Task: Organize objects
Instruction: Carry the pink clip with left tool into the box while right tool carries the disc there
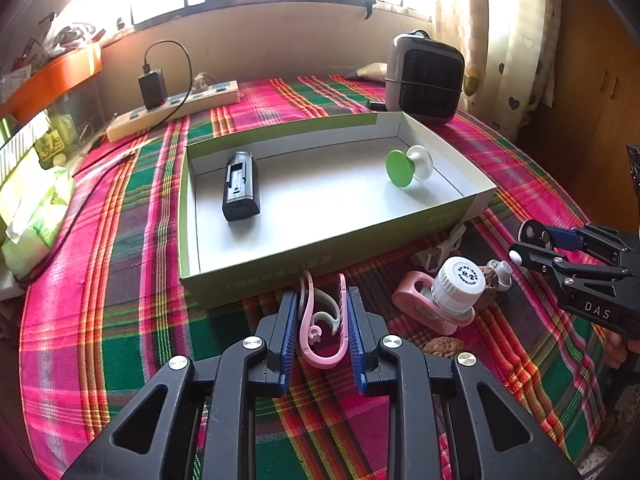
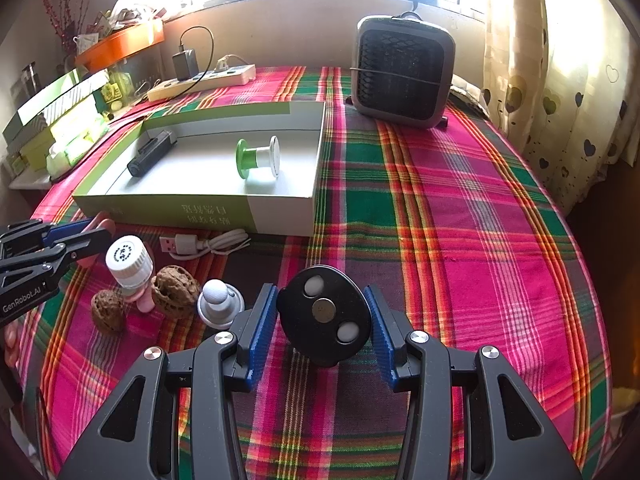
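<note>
Bright window light falls on the table with its pink and green checked cloth. From the left wrist view, my left gripper sits low in the middle of the frame, squeezed on a pink clip. Just above it is the open box. Inside lie a black gadget on the left and a green and white spool on the right. At lower right stands a white bottle.

From the right wrist view, my right gripper sits low in the middle, and its blue pads touch both sides of a round black disc. To the left lie two walnuts, a small white knob and a white cable. A dark heater stands at the top.
</note>
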### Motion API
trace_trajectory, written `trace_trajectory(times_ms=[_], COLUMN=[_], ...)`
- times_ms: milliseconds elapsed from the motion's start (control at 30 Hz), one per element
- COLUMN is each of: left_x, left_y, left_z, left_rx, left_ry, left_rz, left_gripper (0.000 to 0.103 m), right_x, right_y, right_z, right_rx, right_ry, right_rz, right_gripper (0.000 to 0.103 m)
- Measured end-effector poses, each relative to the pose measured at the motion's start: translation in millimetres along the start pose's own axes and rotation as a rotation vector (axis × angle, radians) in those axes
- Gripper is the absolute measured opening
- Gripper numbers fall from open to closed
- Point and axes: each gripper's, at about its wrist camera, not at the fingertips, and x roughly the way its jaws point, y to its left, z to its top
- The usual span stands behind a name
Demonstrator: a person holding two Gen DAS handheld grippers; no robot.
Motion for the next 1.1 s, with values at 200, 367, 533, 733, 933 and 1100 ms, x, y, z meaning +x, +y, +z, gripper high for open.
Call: trace_trajectory(times_ms=[200,367,533,733,933,1100], left_x=[-10.5,-16.7,-16.9,-13.2,-7.8,2.3], left_y=[1.7,3.9,6.0,7.9,10.6,14.2], left_z=[6.4,15.1,26.0,36.8,45.5,51.5], left_rx=[-0.011,-0.012,-0.012,-0.017,-0.029,-0.038], left_ry=[-0.027,-0.048,-0.055,-0.063,-0.067,-0.054], left_rz=[-0.005,0.006,0.008,0.008,0.005,0.008], left_gripper=[0.021,0.021,0.021,0.021,0.021,0.021], right_x=[-9.8,-14.8,-19.2,-15.4,1.1,17.2], right_y=[-2.5,-2.2,1.9,9.6,17.3,22.3], right_z=[6.9,18.5,38.8,64.5,89.1,108.2], right_rx=[0.0,-0.012,-0.034,-0.07,-0.105,-0.125], right_ry=[-0.031,-0.054,-0.096,-0.123,-0.11,-0.1], right_rz=[0.0,0.007,0.02,0.037,0.051,0.058], right_gripper=[0.045,0.045,0.045,0.045,0.045,0.045])
